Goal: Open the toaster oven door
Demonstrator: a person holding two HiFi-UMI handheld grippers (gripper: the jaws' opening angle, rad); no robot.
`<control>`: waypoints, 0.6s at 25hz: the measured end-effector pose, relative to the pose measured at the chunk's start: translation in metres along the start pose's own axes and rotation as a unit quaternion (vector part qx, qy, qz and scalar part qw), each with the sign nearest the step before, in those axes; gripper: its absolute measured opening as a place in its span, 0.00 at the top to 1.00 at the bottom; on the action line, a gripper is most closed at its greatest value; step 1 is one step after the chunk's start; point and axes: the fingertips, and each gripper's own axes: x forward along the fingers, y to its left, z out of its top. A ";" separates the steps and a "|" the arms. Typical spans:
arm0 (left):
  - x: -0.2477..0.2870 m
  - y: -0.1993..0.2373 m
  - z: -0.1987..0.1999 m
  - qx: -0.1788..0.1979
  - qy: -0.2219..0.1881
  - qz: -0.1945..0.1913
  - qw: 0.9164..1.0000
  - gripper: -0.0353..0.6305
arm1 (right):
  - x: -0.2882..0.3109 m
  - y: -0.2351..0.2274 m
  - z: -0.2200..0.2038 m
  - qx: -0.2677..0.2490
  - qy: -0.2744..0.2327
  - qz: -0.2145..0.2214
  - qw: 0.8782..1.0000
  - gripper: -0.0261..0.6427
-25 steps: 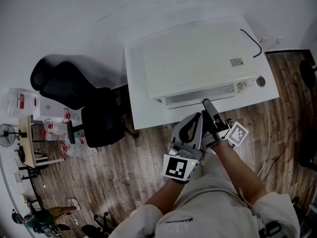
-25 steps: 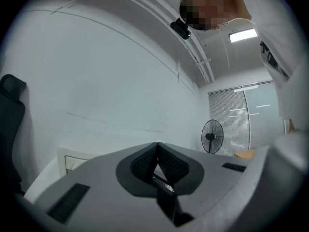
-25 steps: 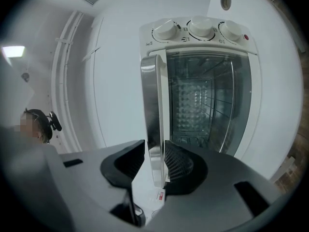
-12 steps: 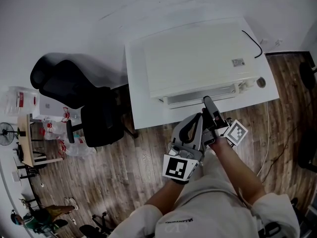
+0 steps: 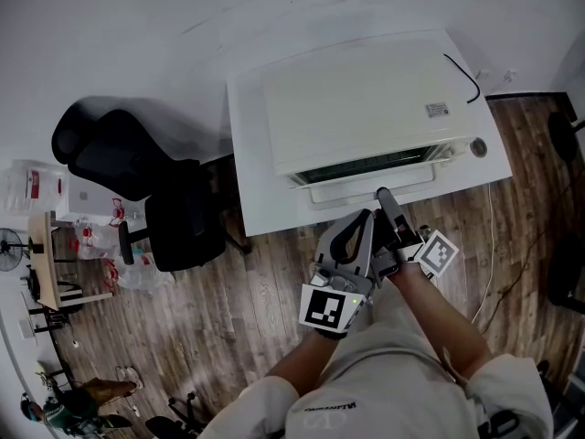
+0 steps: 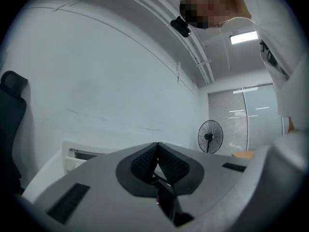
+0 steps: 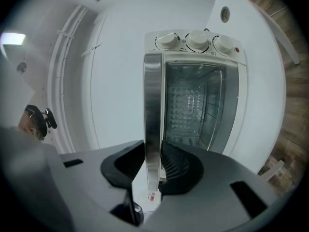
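toaster oven (image 5: pixel 366 99) on white table (image 5: pixel 249 172), wood floor (image 5: pixel 265 291), white wall (image 5: pixel 137 26)

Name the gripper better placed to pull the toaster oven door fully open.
Right. The right gripper is shut on the door handle, with the door ajar. The left gripper is shut on nothing and aimed at the wall.
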 end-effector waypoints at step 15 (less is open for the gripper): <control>-0.024 -0.015 -0.028 0.002 0.022 -0.015 1.000 0.94 | -0.052 -0.015 -0.023 -0.005 0.002 -0.039 0.999 0.79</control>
